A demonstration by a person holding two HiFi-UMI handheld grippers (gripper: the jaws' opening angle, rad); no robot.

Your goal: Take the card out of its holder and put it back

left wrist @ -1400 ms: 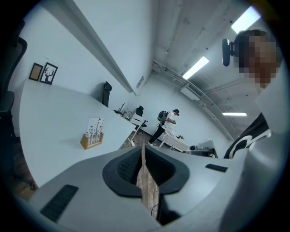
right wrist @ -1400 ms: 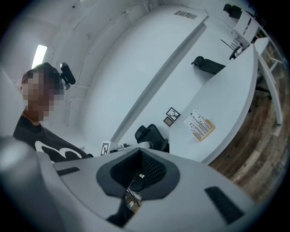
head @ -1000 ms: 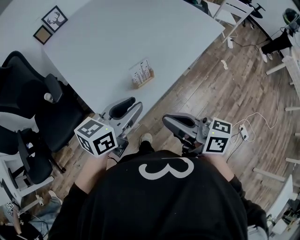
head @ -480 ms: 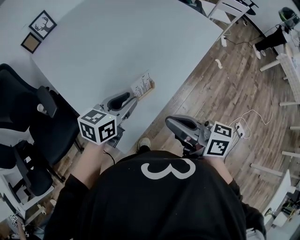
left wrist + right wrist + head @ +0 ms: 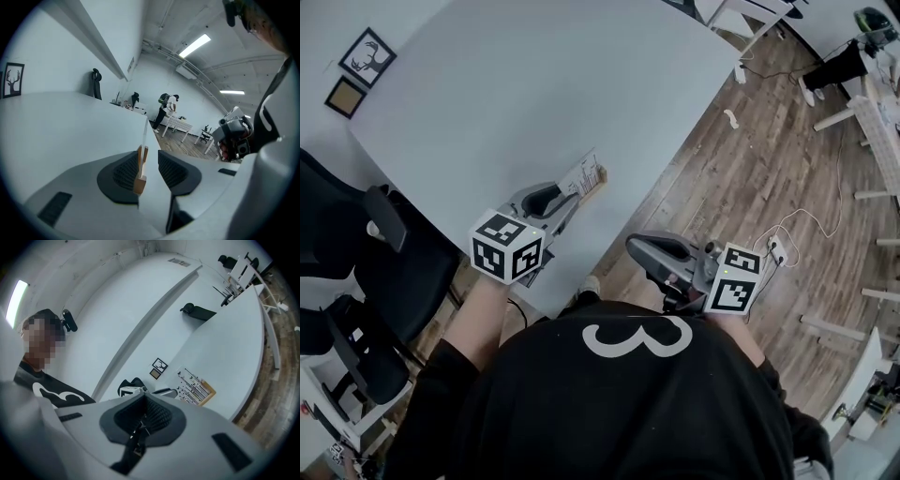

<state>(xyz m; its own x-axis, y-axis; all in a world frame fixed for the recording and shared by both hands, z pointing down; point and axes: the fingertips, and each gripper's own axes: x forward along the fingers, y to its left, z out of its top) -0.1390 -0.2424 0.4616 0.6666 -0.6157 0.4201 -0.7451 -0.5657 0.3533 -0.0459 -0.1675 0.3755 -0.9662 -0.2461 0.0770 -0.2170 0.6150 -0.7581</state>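
My left hand-held gripper gapes wide, lined up on the card in its holder. Clamp too low and I'd drag the holder along too.

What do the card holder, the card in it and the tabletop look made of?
Card holder: likely bare light wood, tan and matte. Card: probably thin paper or card stock, white with dark print, a thin sheet edge-on in the left gripper view. Tabletop: smooth, pale grey, matte; laminate or painted board, cannot tell which.
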